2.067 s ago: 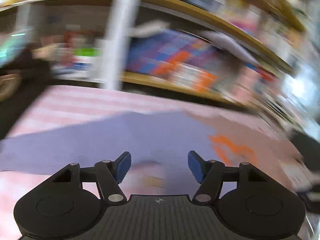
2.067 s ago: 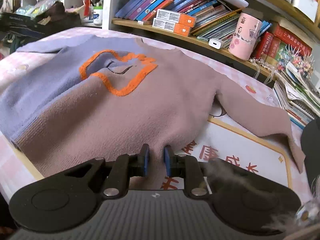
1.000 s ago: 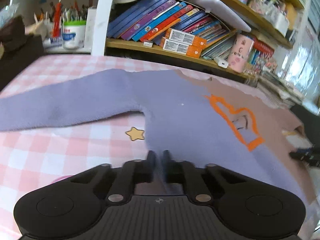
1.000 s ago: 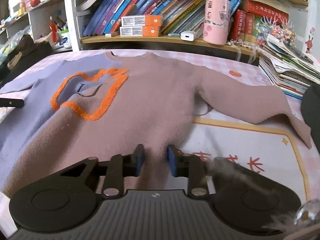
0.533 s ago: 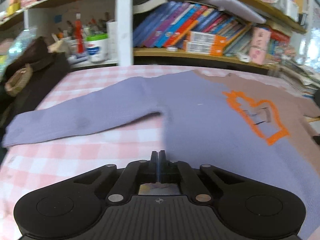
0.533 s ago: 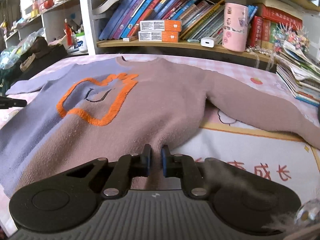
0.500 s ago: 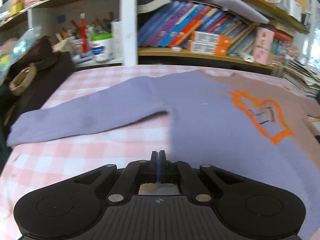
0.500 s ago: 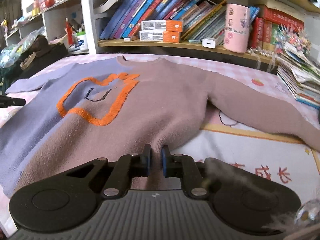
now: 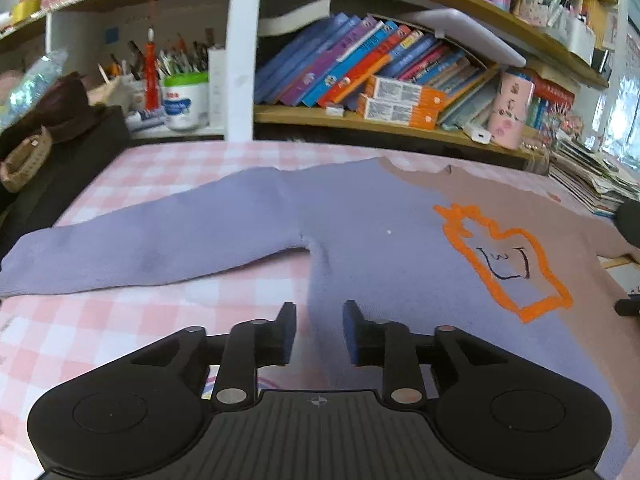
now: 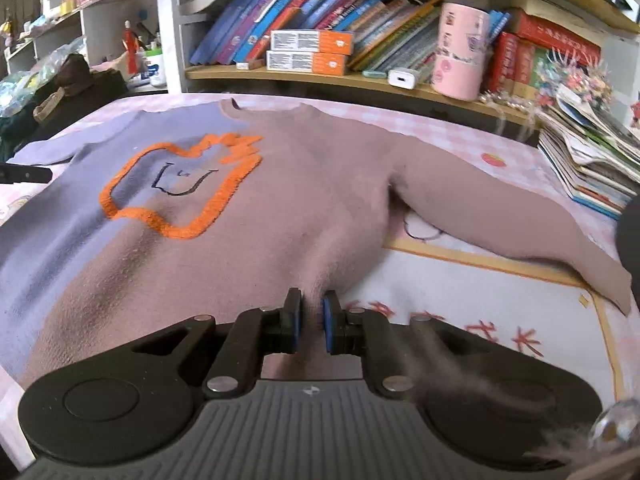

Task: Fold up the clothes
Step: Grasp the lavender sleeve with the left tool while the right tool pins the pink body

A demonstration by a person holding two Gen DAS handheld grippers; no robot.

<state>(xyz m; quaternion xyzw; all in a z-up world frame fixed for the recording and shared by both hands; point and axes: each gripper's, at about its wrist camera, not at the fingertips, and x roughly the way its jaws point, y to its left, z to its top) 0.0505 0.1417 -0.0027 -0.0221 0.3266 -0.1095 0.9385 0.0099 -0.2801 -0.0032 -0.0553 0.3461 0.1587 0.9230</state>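
A two-tone sweater (image 9: pixel 372 240) lies flat and face up on the pink checked tablecloth (image 9: pixel 120 320), its neckline toward the bookshelf (image 10: pixel 340 80) — one half lilac, the other dusty pink, both sleeves spread outward. The lilac sleeve (image 9: pixel 152 240) stretches away from the sweater's body on one side, and the pink sleeve (image 10: pixel 520 216) on the other, its cuff lying over a white mat with a yellow border (image 10: pixel 480 292). An orange outlined motif (image 10: pixel 180 188) sits on the sweater's chest across the colour seam. The left gripper (image 9: pixel 319 330) hovers at the sweater's lilac side edge, just below the armpit, its jaws spread apart with nothing between them. The right gripper (image 10: pixel 312 324) sits at the sweater's pink side edge — its jaws are nearly together, pinching a raised fold of the pink knit.
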